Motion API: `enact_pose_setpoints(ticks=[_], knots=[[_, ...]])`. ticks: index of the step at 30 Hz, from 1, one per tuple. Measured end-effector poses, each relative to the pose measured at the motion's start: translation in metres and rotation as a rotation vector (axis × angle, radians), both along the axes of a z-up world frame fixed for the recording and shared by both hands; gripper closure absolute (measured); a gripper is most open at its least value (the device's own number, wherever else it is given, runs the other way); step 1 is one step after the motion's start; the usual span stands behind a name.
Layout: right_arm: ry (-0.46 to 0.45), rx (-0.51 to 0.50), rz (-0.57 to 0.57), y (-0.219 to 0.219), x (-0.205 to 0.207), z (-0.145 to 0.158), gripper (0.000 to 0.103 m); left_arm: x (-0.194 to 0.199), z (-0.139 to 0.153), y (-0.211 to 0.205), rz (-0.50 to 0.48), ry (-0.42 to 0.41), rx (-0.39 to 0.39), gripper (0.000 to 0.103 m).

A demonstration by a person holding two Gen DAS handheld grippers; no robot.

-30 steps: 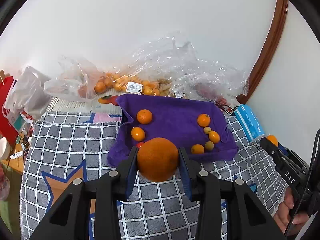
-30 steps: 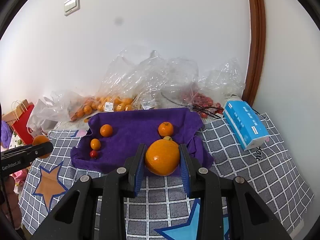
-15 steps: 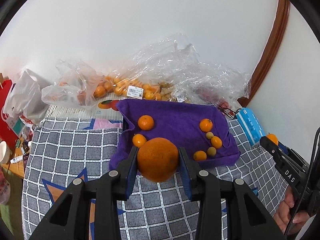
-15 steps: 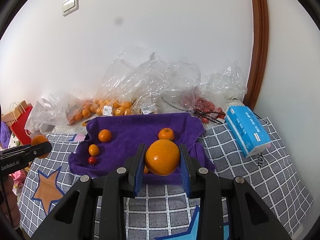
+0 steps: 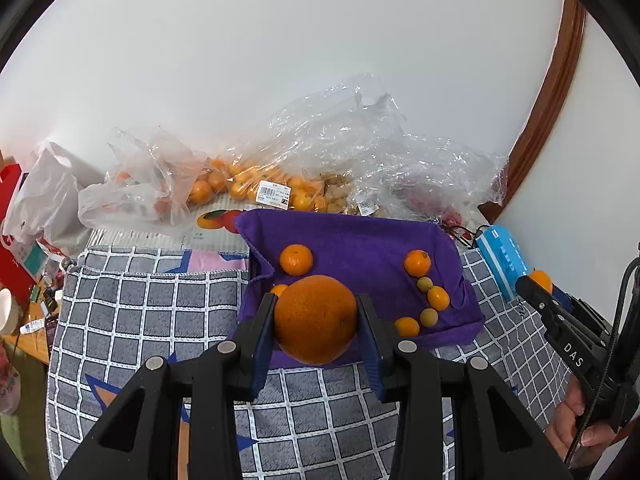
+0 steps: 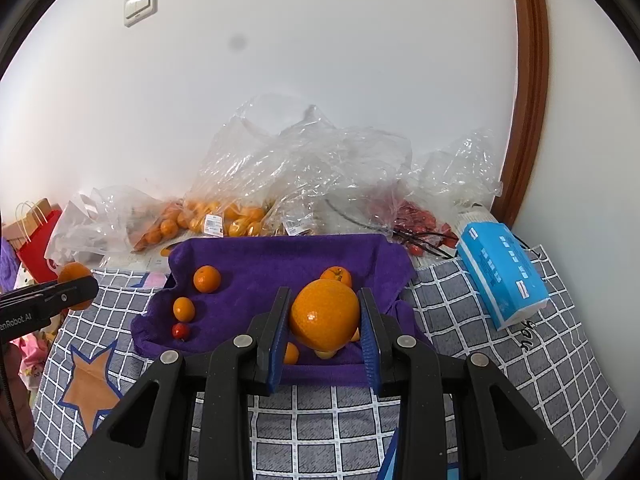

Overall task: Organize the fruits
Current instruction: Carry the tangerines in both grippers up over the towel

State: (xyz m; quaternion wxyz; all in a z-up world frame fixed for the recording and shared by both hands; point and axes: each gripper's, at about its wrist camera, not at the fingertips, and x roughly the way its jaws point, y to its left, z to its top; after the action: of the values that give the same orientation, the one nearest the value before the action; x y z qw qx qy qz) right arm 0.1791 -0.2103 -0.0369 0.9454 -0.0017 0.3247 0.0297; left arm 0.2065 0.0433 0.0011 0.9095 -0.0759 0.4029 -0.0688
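Note:
My left gripper is shut on a large orange, held above the near edge of a purple cloth. My right gripper is shut on another large orange over the same cloth. Small mandarins, a row of kumquats and a cherry tomato lie on the cloth. The right gripper shows at the right edge of the left wrist view; the left gripper shows at the left edge of the right wrist view.
Clear plastic bags of small oranges and red fruit are heaped against the wall behind the cloth. A blue tissue pack lies to the right on the grey checked tablecloth. Red paper bags stand at far left.
Both grippers have moved forward toward the purple cloth with their oranges still gripped. The cloth and its fruit look nearer and lower in each view.

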Motion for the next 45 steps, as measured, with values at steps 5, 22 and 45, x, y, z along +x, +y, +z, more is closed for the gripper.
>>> enact_pose_setpoints(ticks=[5,22,45], knots=[[-0.003,-0.015,0.006,0.002,0.006,-0.001,0.071,0.004,-0.001,0.000,-0.005,0.001,0.002,0.066],[0.019,-0.024,-0.008,-0.001,0.034,-0.013,0.071,0.029,-0.009,0.003,-0.019,0.014,0.012,0.067],[0.026,-0.060,-0.014,-0.007,0.066,-0.025,0.071,0.065,-0.019,0.017,0.018,0.027,0.002,0.067]])
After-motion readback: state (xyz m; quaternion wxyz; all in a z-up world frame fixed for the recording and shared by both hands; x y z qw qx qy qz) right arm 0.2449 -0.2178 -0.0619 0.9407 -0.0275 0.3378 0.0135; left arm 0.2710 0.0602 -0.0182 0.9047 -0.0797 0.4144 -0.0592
